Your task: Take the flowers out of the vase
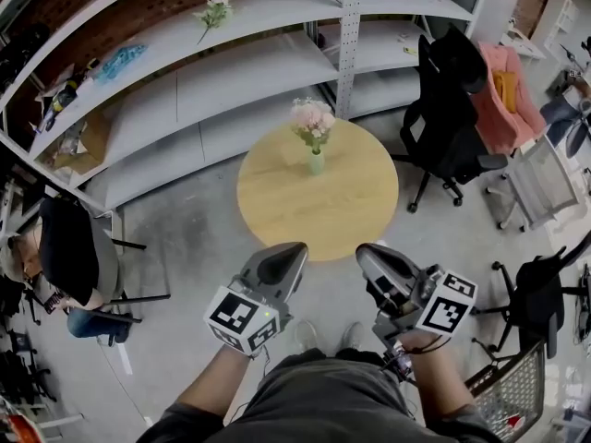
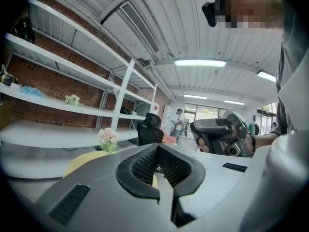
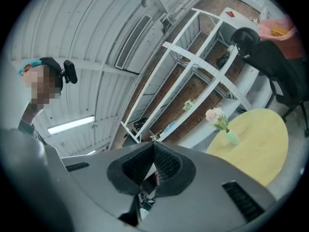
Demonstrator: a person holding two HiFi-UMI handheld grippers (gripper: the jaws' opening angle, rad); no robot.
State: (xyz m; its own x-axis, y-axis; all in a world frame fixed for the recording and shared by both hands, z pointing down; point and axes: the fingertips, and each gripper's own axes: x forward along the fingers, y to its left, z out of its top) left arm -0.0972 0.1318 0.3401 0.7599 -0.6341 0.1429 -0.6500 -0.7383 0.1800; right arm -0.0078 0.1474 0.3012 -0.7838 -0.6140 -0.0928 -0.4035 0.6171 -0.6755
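A bunch of pale pink flowers (image 1: 312,118) stands upright in a small light-green vase (image 1: 316,162) at the far side of a round wooden table (image 1: 346,206). The flowers (image 2: 107,136) show small and distant in the left gripper view; the flowers (image 3: 215,115) and the vase (image 3: 231,137) appear at the right in the right gripper view. My left gripper (image 1: 288,254) and my right gripper (image 1: 371,253) hover side by side short of the table's near edge, both shut with nothing between the jaws. The right gripper (image 2: 200,128) is visible in the left gripper view.
White metal shelving (image 1: 277,53) runs behind the table, with another flower sprig (image 1: 213,12) on it. A black office chair (image 1: 448,118) stands right of the table, more chairs and a wire cart (image 1: 508,395) further right. A seated person (image 1: 69,257) is at the left.
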